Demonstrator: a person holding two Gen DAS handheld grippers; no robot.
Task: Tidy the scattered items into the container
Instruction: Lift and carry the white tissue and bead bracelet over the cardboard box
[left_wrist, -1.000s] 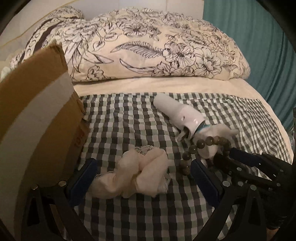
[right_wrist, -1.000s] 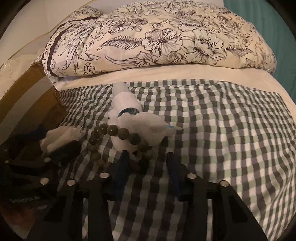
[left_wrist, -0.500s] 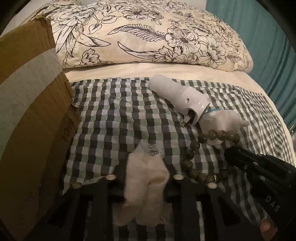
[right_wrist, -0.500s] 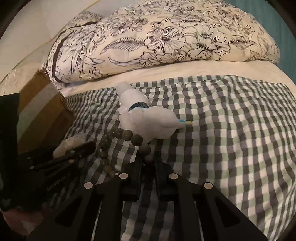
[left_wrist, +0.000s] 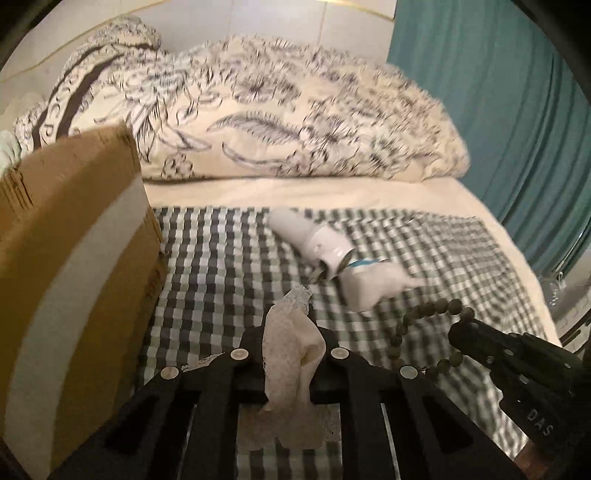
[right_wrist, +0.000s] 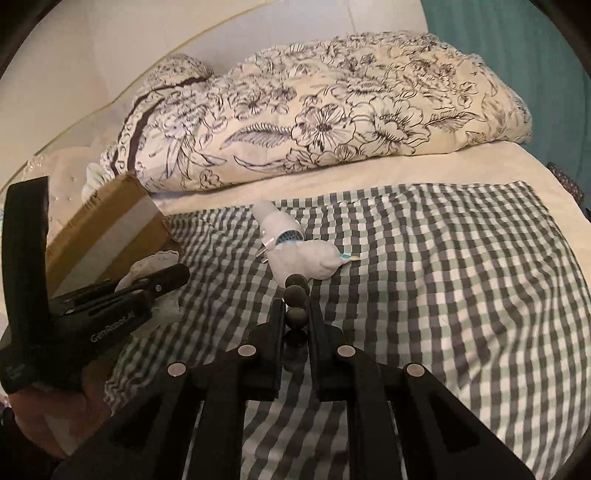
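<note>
Currently catalogued, both tools loaded:

1. Left gripper (left_wrist: 291, 332) — jaws closing the last little way, pads already pinching a cream lace cloth (left_wrist: 291, 362); cloth hangs limp below the pinch, clear of the checked blanket (left_wrist: 229, 266).
2. Right gripper (right_wrist: 295, 314) — clamped tight on a dark bead bracelet (right_wrist: 295, 295); most of the loop dangles free.
3. Cardboard box (left_wrist: 74, 258) — the container, at the blanket's left edge, just beside the left gripper.
4. Not yet collected: white plug-in device (left_wrist: 314, 240) touching a white glove-like cloth with a blue band (left_wrist: 373, 284), mid-blanket.
5. Handling advice: carry high enough that hanging cloth and beads clear the box wall; release only once over the opening; bring the bracelet round the left tool, not across it — a swinging loop probably snags.
6. Left view only: bracelet's hanging loop (left_wrist: 424, 332), teal curtain (left_wrist: 498, 110) in full, box wall close up.
7. Right view only: beads seated between the pads, a hand (right_wrist: 55, 417) under the left tool, a bit of the box's top edge, right half of the blanket bare.
8. Box interior: not visible in either view.
</note>
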